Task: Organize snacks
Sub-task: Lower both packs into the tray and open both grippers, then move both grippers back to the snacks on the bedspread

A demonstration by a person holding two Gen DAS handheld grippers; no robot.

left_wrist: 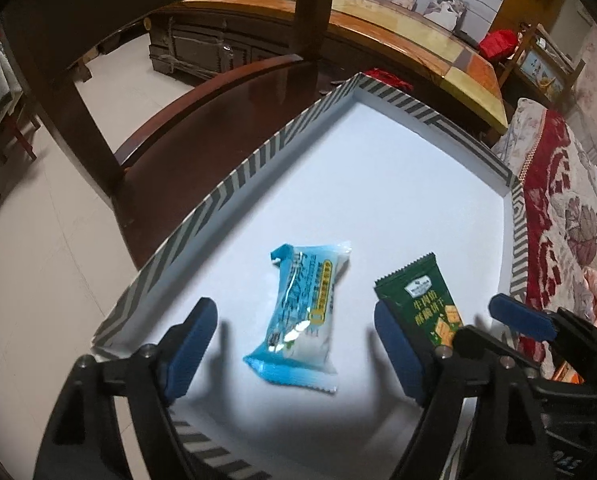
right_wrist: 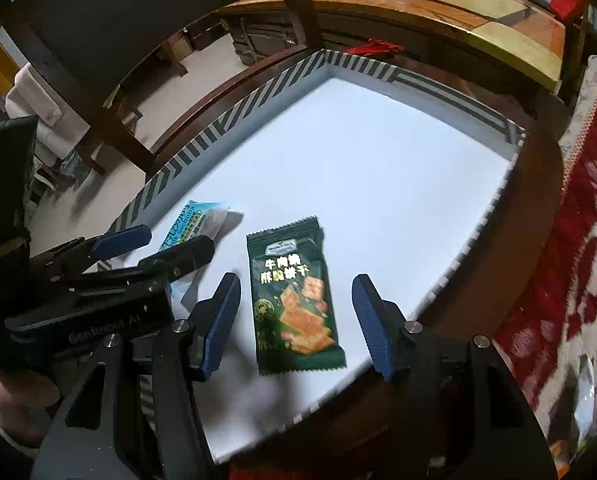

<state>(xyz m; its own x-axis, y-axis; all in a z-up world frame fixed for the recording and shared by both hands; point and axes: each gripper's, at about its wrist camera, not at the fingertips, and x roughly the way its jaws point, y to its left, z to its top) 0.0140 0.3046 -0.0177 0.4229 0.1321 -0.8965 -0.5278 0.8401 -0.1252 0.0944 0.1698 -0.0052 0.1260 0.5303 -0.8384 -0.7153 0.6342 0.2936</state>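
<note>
A shallow white tray with a grey-striped rim (left_wrist: 234, 176) (right_wrist: 218, 124) rests on a dark wooden chair seat. Two snack packets lie flat on its floor. The light blue packet (left_wrist: 298, 312) lies between the fingers of my left gripper (left_wrist: 294, 308), which is open with neither pad touching it. The dark green cracker packet (left_wrist: 422, 300) (right_wrist: 294, 300) lies between the fingers of my right gripper (right_wrist: 296, 280), also open and clear of it. In the right wrist view the left gripper (right_wrist: 154, 244) covers part of the blue packet (right_wrist: 194, 220). One of the right gripper's fingers (left_wrist: 522, 316) shows in the left wrist view.
The chair's seat (left_wrist: 202, 120) and back posts rise behind the tray. A long wooden table (left_wrist: 418, 32) runs across the back. A red floral cloth (left_wrist: 558, 220) (right_wrist: 558, 260) lies to the right. Pale floor tiles (left_wrist: 38, 260) spread to the left. A hand (right_wrist: 18, 392) holds the left gripper.
</note>
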